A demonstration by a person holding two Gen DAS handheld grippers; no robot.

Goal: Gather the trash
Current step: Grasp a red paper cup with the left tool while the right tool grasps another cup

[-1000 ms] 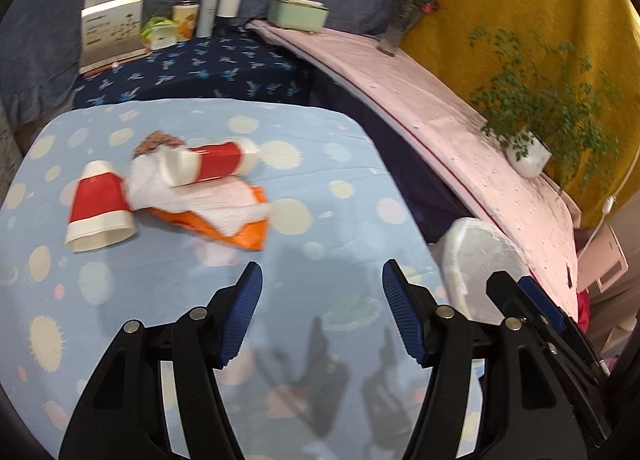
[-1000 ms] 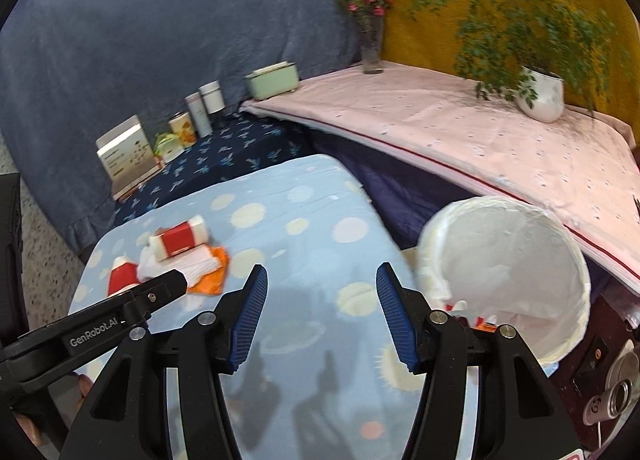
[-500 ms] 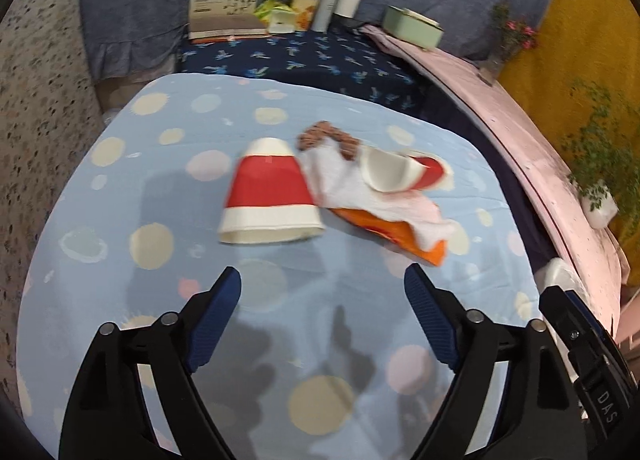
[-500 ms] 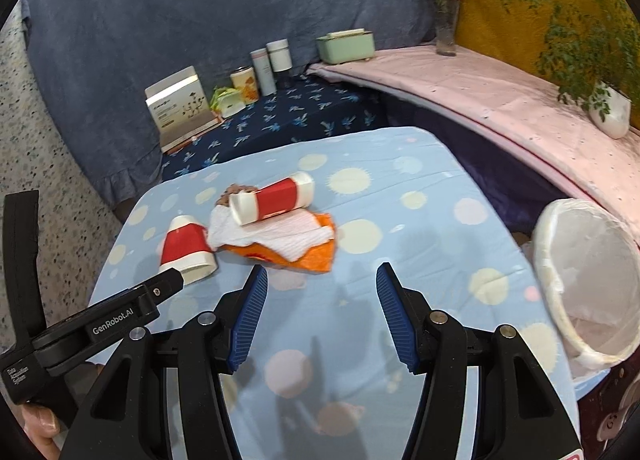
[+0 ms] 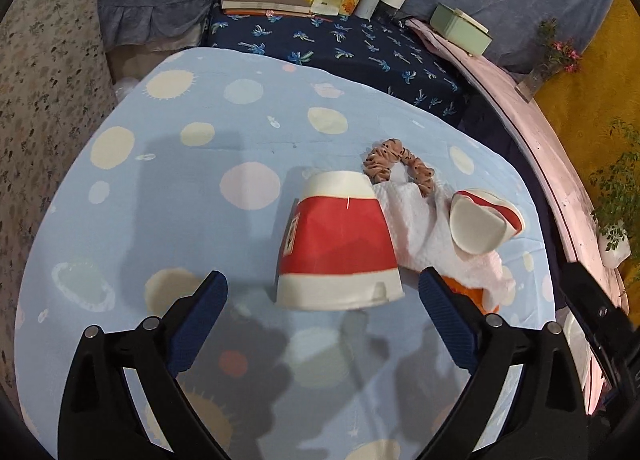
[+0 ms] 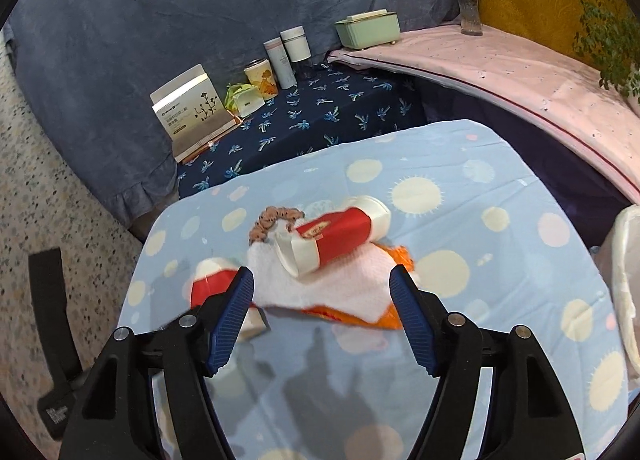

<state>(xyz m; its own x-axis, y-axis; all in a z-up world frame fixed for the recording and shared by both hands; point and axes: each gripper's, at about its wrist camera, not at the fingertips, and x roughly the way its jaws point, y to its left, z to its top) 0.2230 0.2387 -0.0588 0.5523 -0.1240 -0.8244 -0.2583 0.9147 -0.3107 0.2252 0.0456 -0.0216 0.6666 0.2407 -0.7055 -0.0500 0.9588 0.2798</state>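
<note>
A: Trash pile on the bench (image 5: pixel 168 196). Handling?

B: All light stuff, I'd judge. The flattened cup (image 5: pixel 338 250) is thin paper, crushes easily, so pinch it across the red middle or the wide rim nearest the camera. The second cup (image 6: pixel 332 236) lies on its side on the tissue (image 6: pixel 352 280); it can roll, so take it across the body. The tissue is soft and limp. The orange wrapper (image 6: pixel 384 318) under it looks crinkly and slick.

A: Places, relative to the flattened cup?

B: Tissue touches its right side in the left view. Second cup is further right, on the tissue. Hair scrunchie (image 5: pixel 400 166) sits just behind, touching the tissue; may not be trash.

A: Grippers?

B: Left gripper (image 5: pixel 320 322) has just been opening, jaws wide, nothing between them, flattened cup just ahead and centred. Right gripper (image 6: pixel 322 318) also just opened further, empty, with tissue and second cup ahead of it. Bin liner (image 6: pixel 626 292) is at the bench's right edge, well apart from the flattened cup.
</note>
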